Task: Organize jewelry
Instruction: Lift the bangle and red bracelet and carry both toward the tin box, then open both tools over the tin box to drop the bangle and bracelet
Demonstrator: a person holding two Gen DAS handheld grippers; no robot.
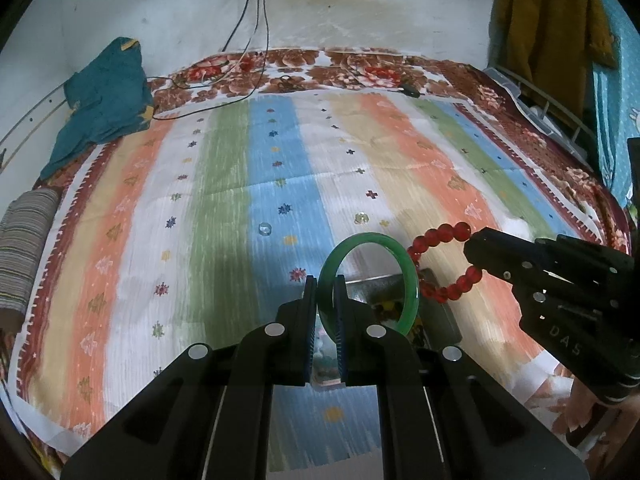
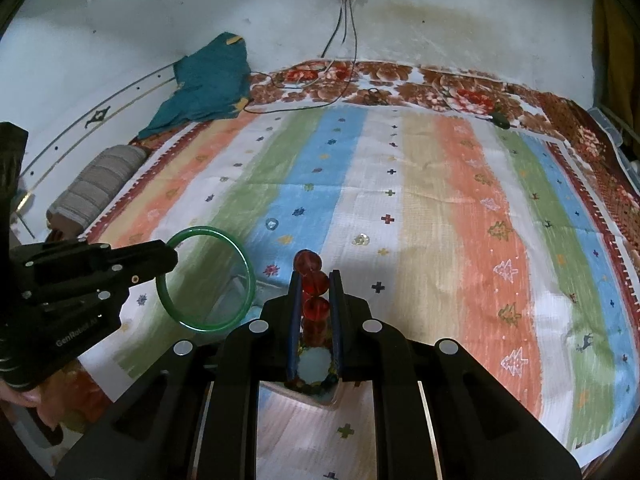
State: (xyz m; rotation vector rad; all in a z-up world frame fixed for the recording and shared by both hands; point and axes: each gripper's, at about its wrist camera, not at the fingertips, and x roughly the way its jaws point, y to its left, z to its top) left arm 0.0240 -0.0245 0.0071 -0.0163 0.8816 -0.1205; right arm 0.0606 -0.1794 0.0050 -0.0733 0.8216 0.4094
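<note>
Above the near edge of the striped bedspread (image 1: 224,184), two grippers each carried one bracelet over a small open box (image 1: 436,312).

The left gripper (image 1: 325,312) was clamped on the rim of a single green bangle (image 1: 368,280), a rigid, smooth ring likely to slip or crack if dropped, so best pinched across its band. The right gripper (image 2: 316,312) was closed on one red beaded bracelet (image 2: 314,292) (strung beads, probably limp, best gripped across a bead or two). Two small clear stones lay well apart from the box toward the spread's middle: one (image 1: 264,229) on the blue stripe, one (image 1: 361,218) on the white.
</note>
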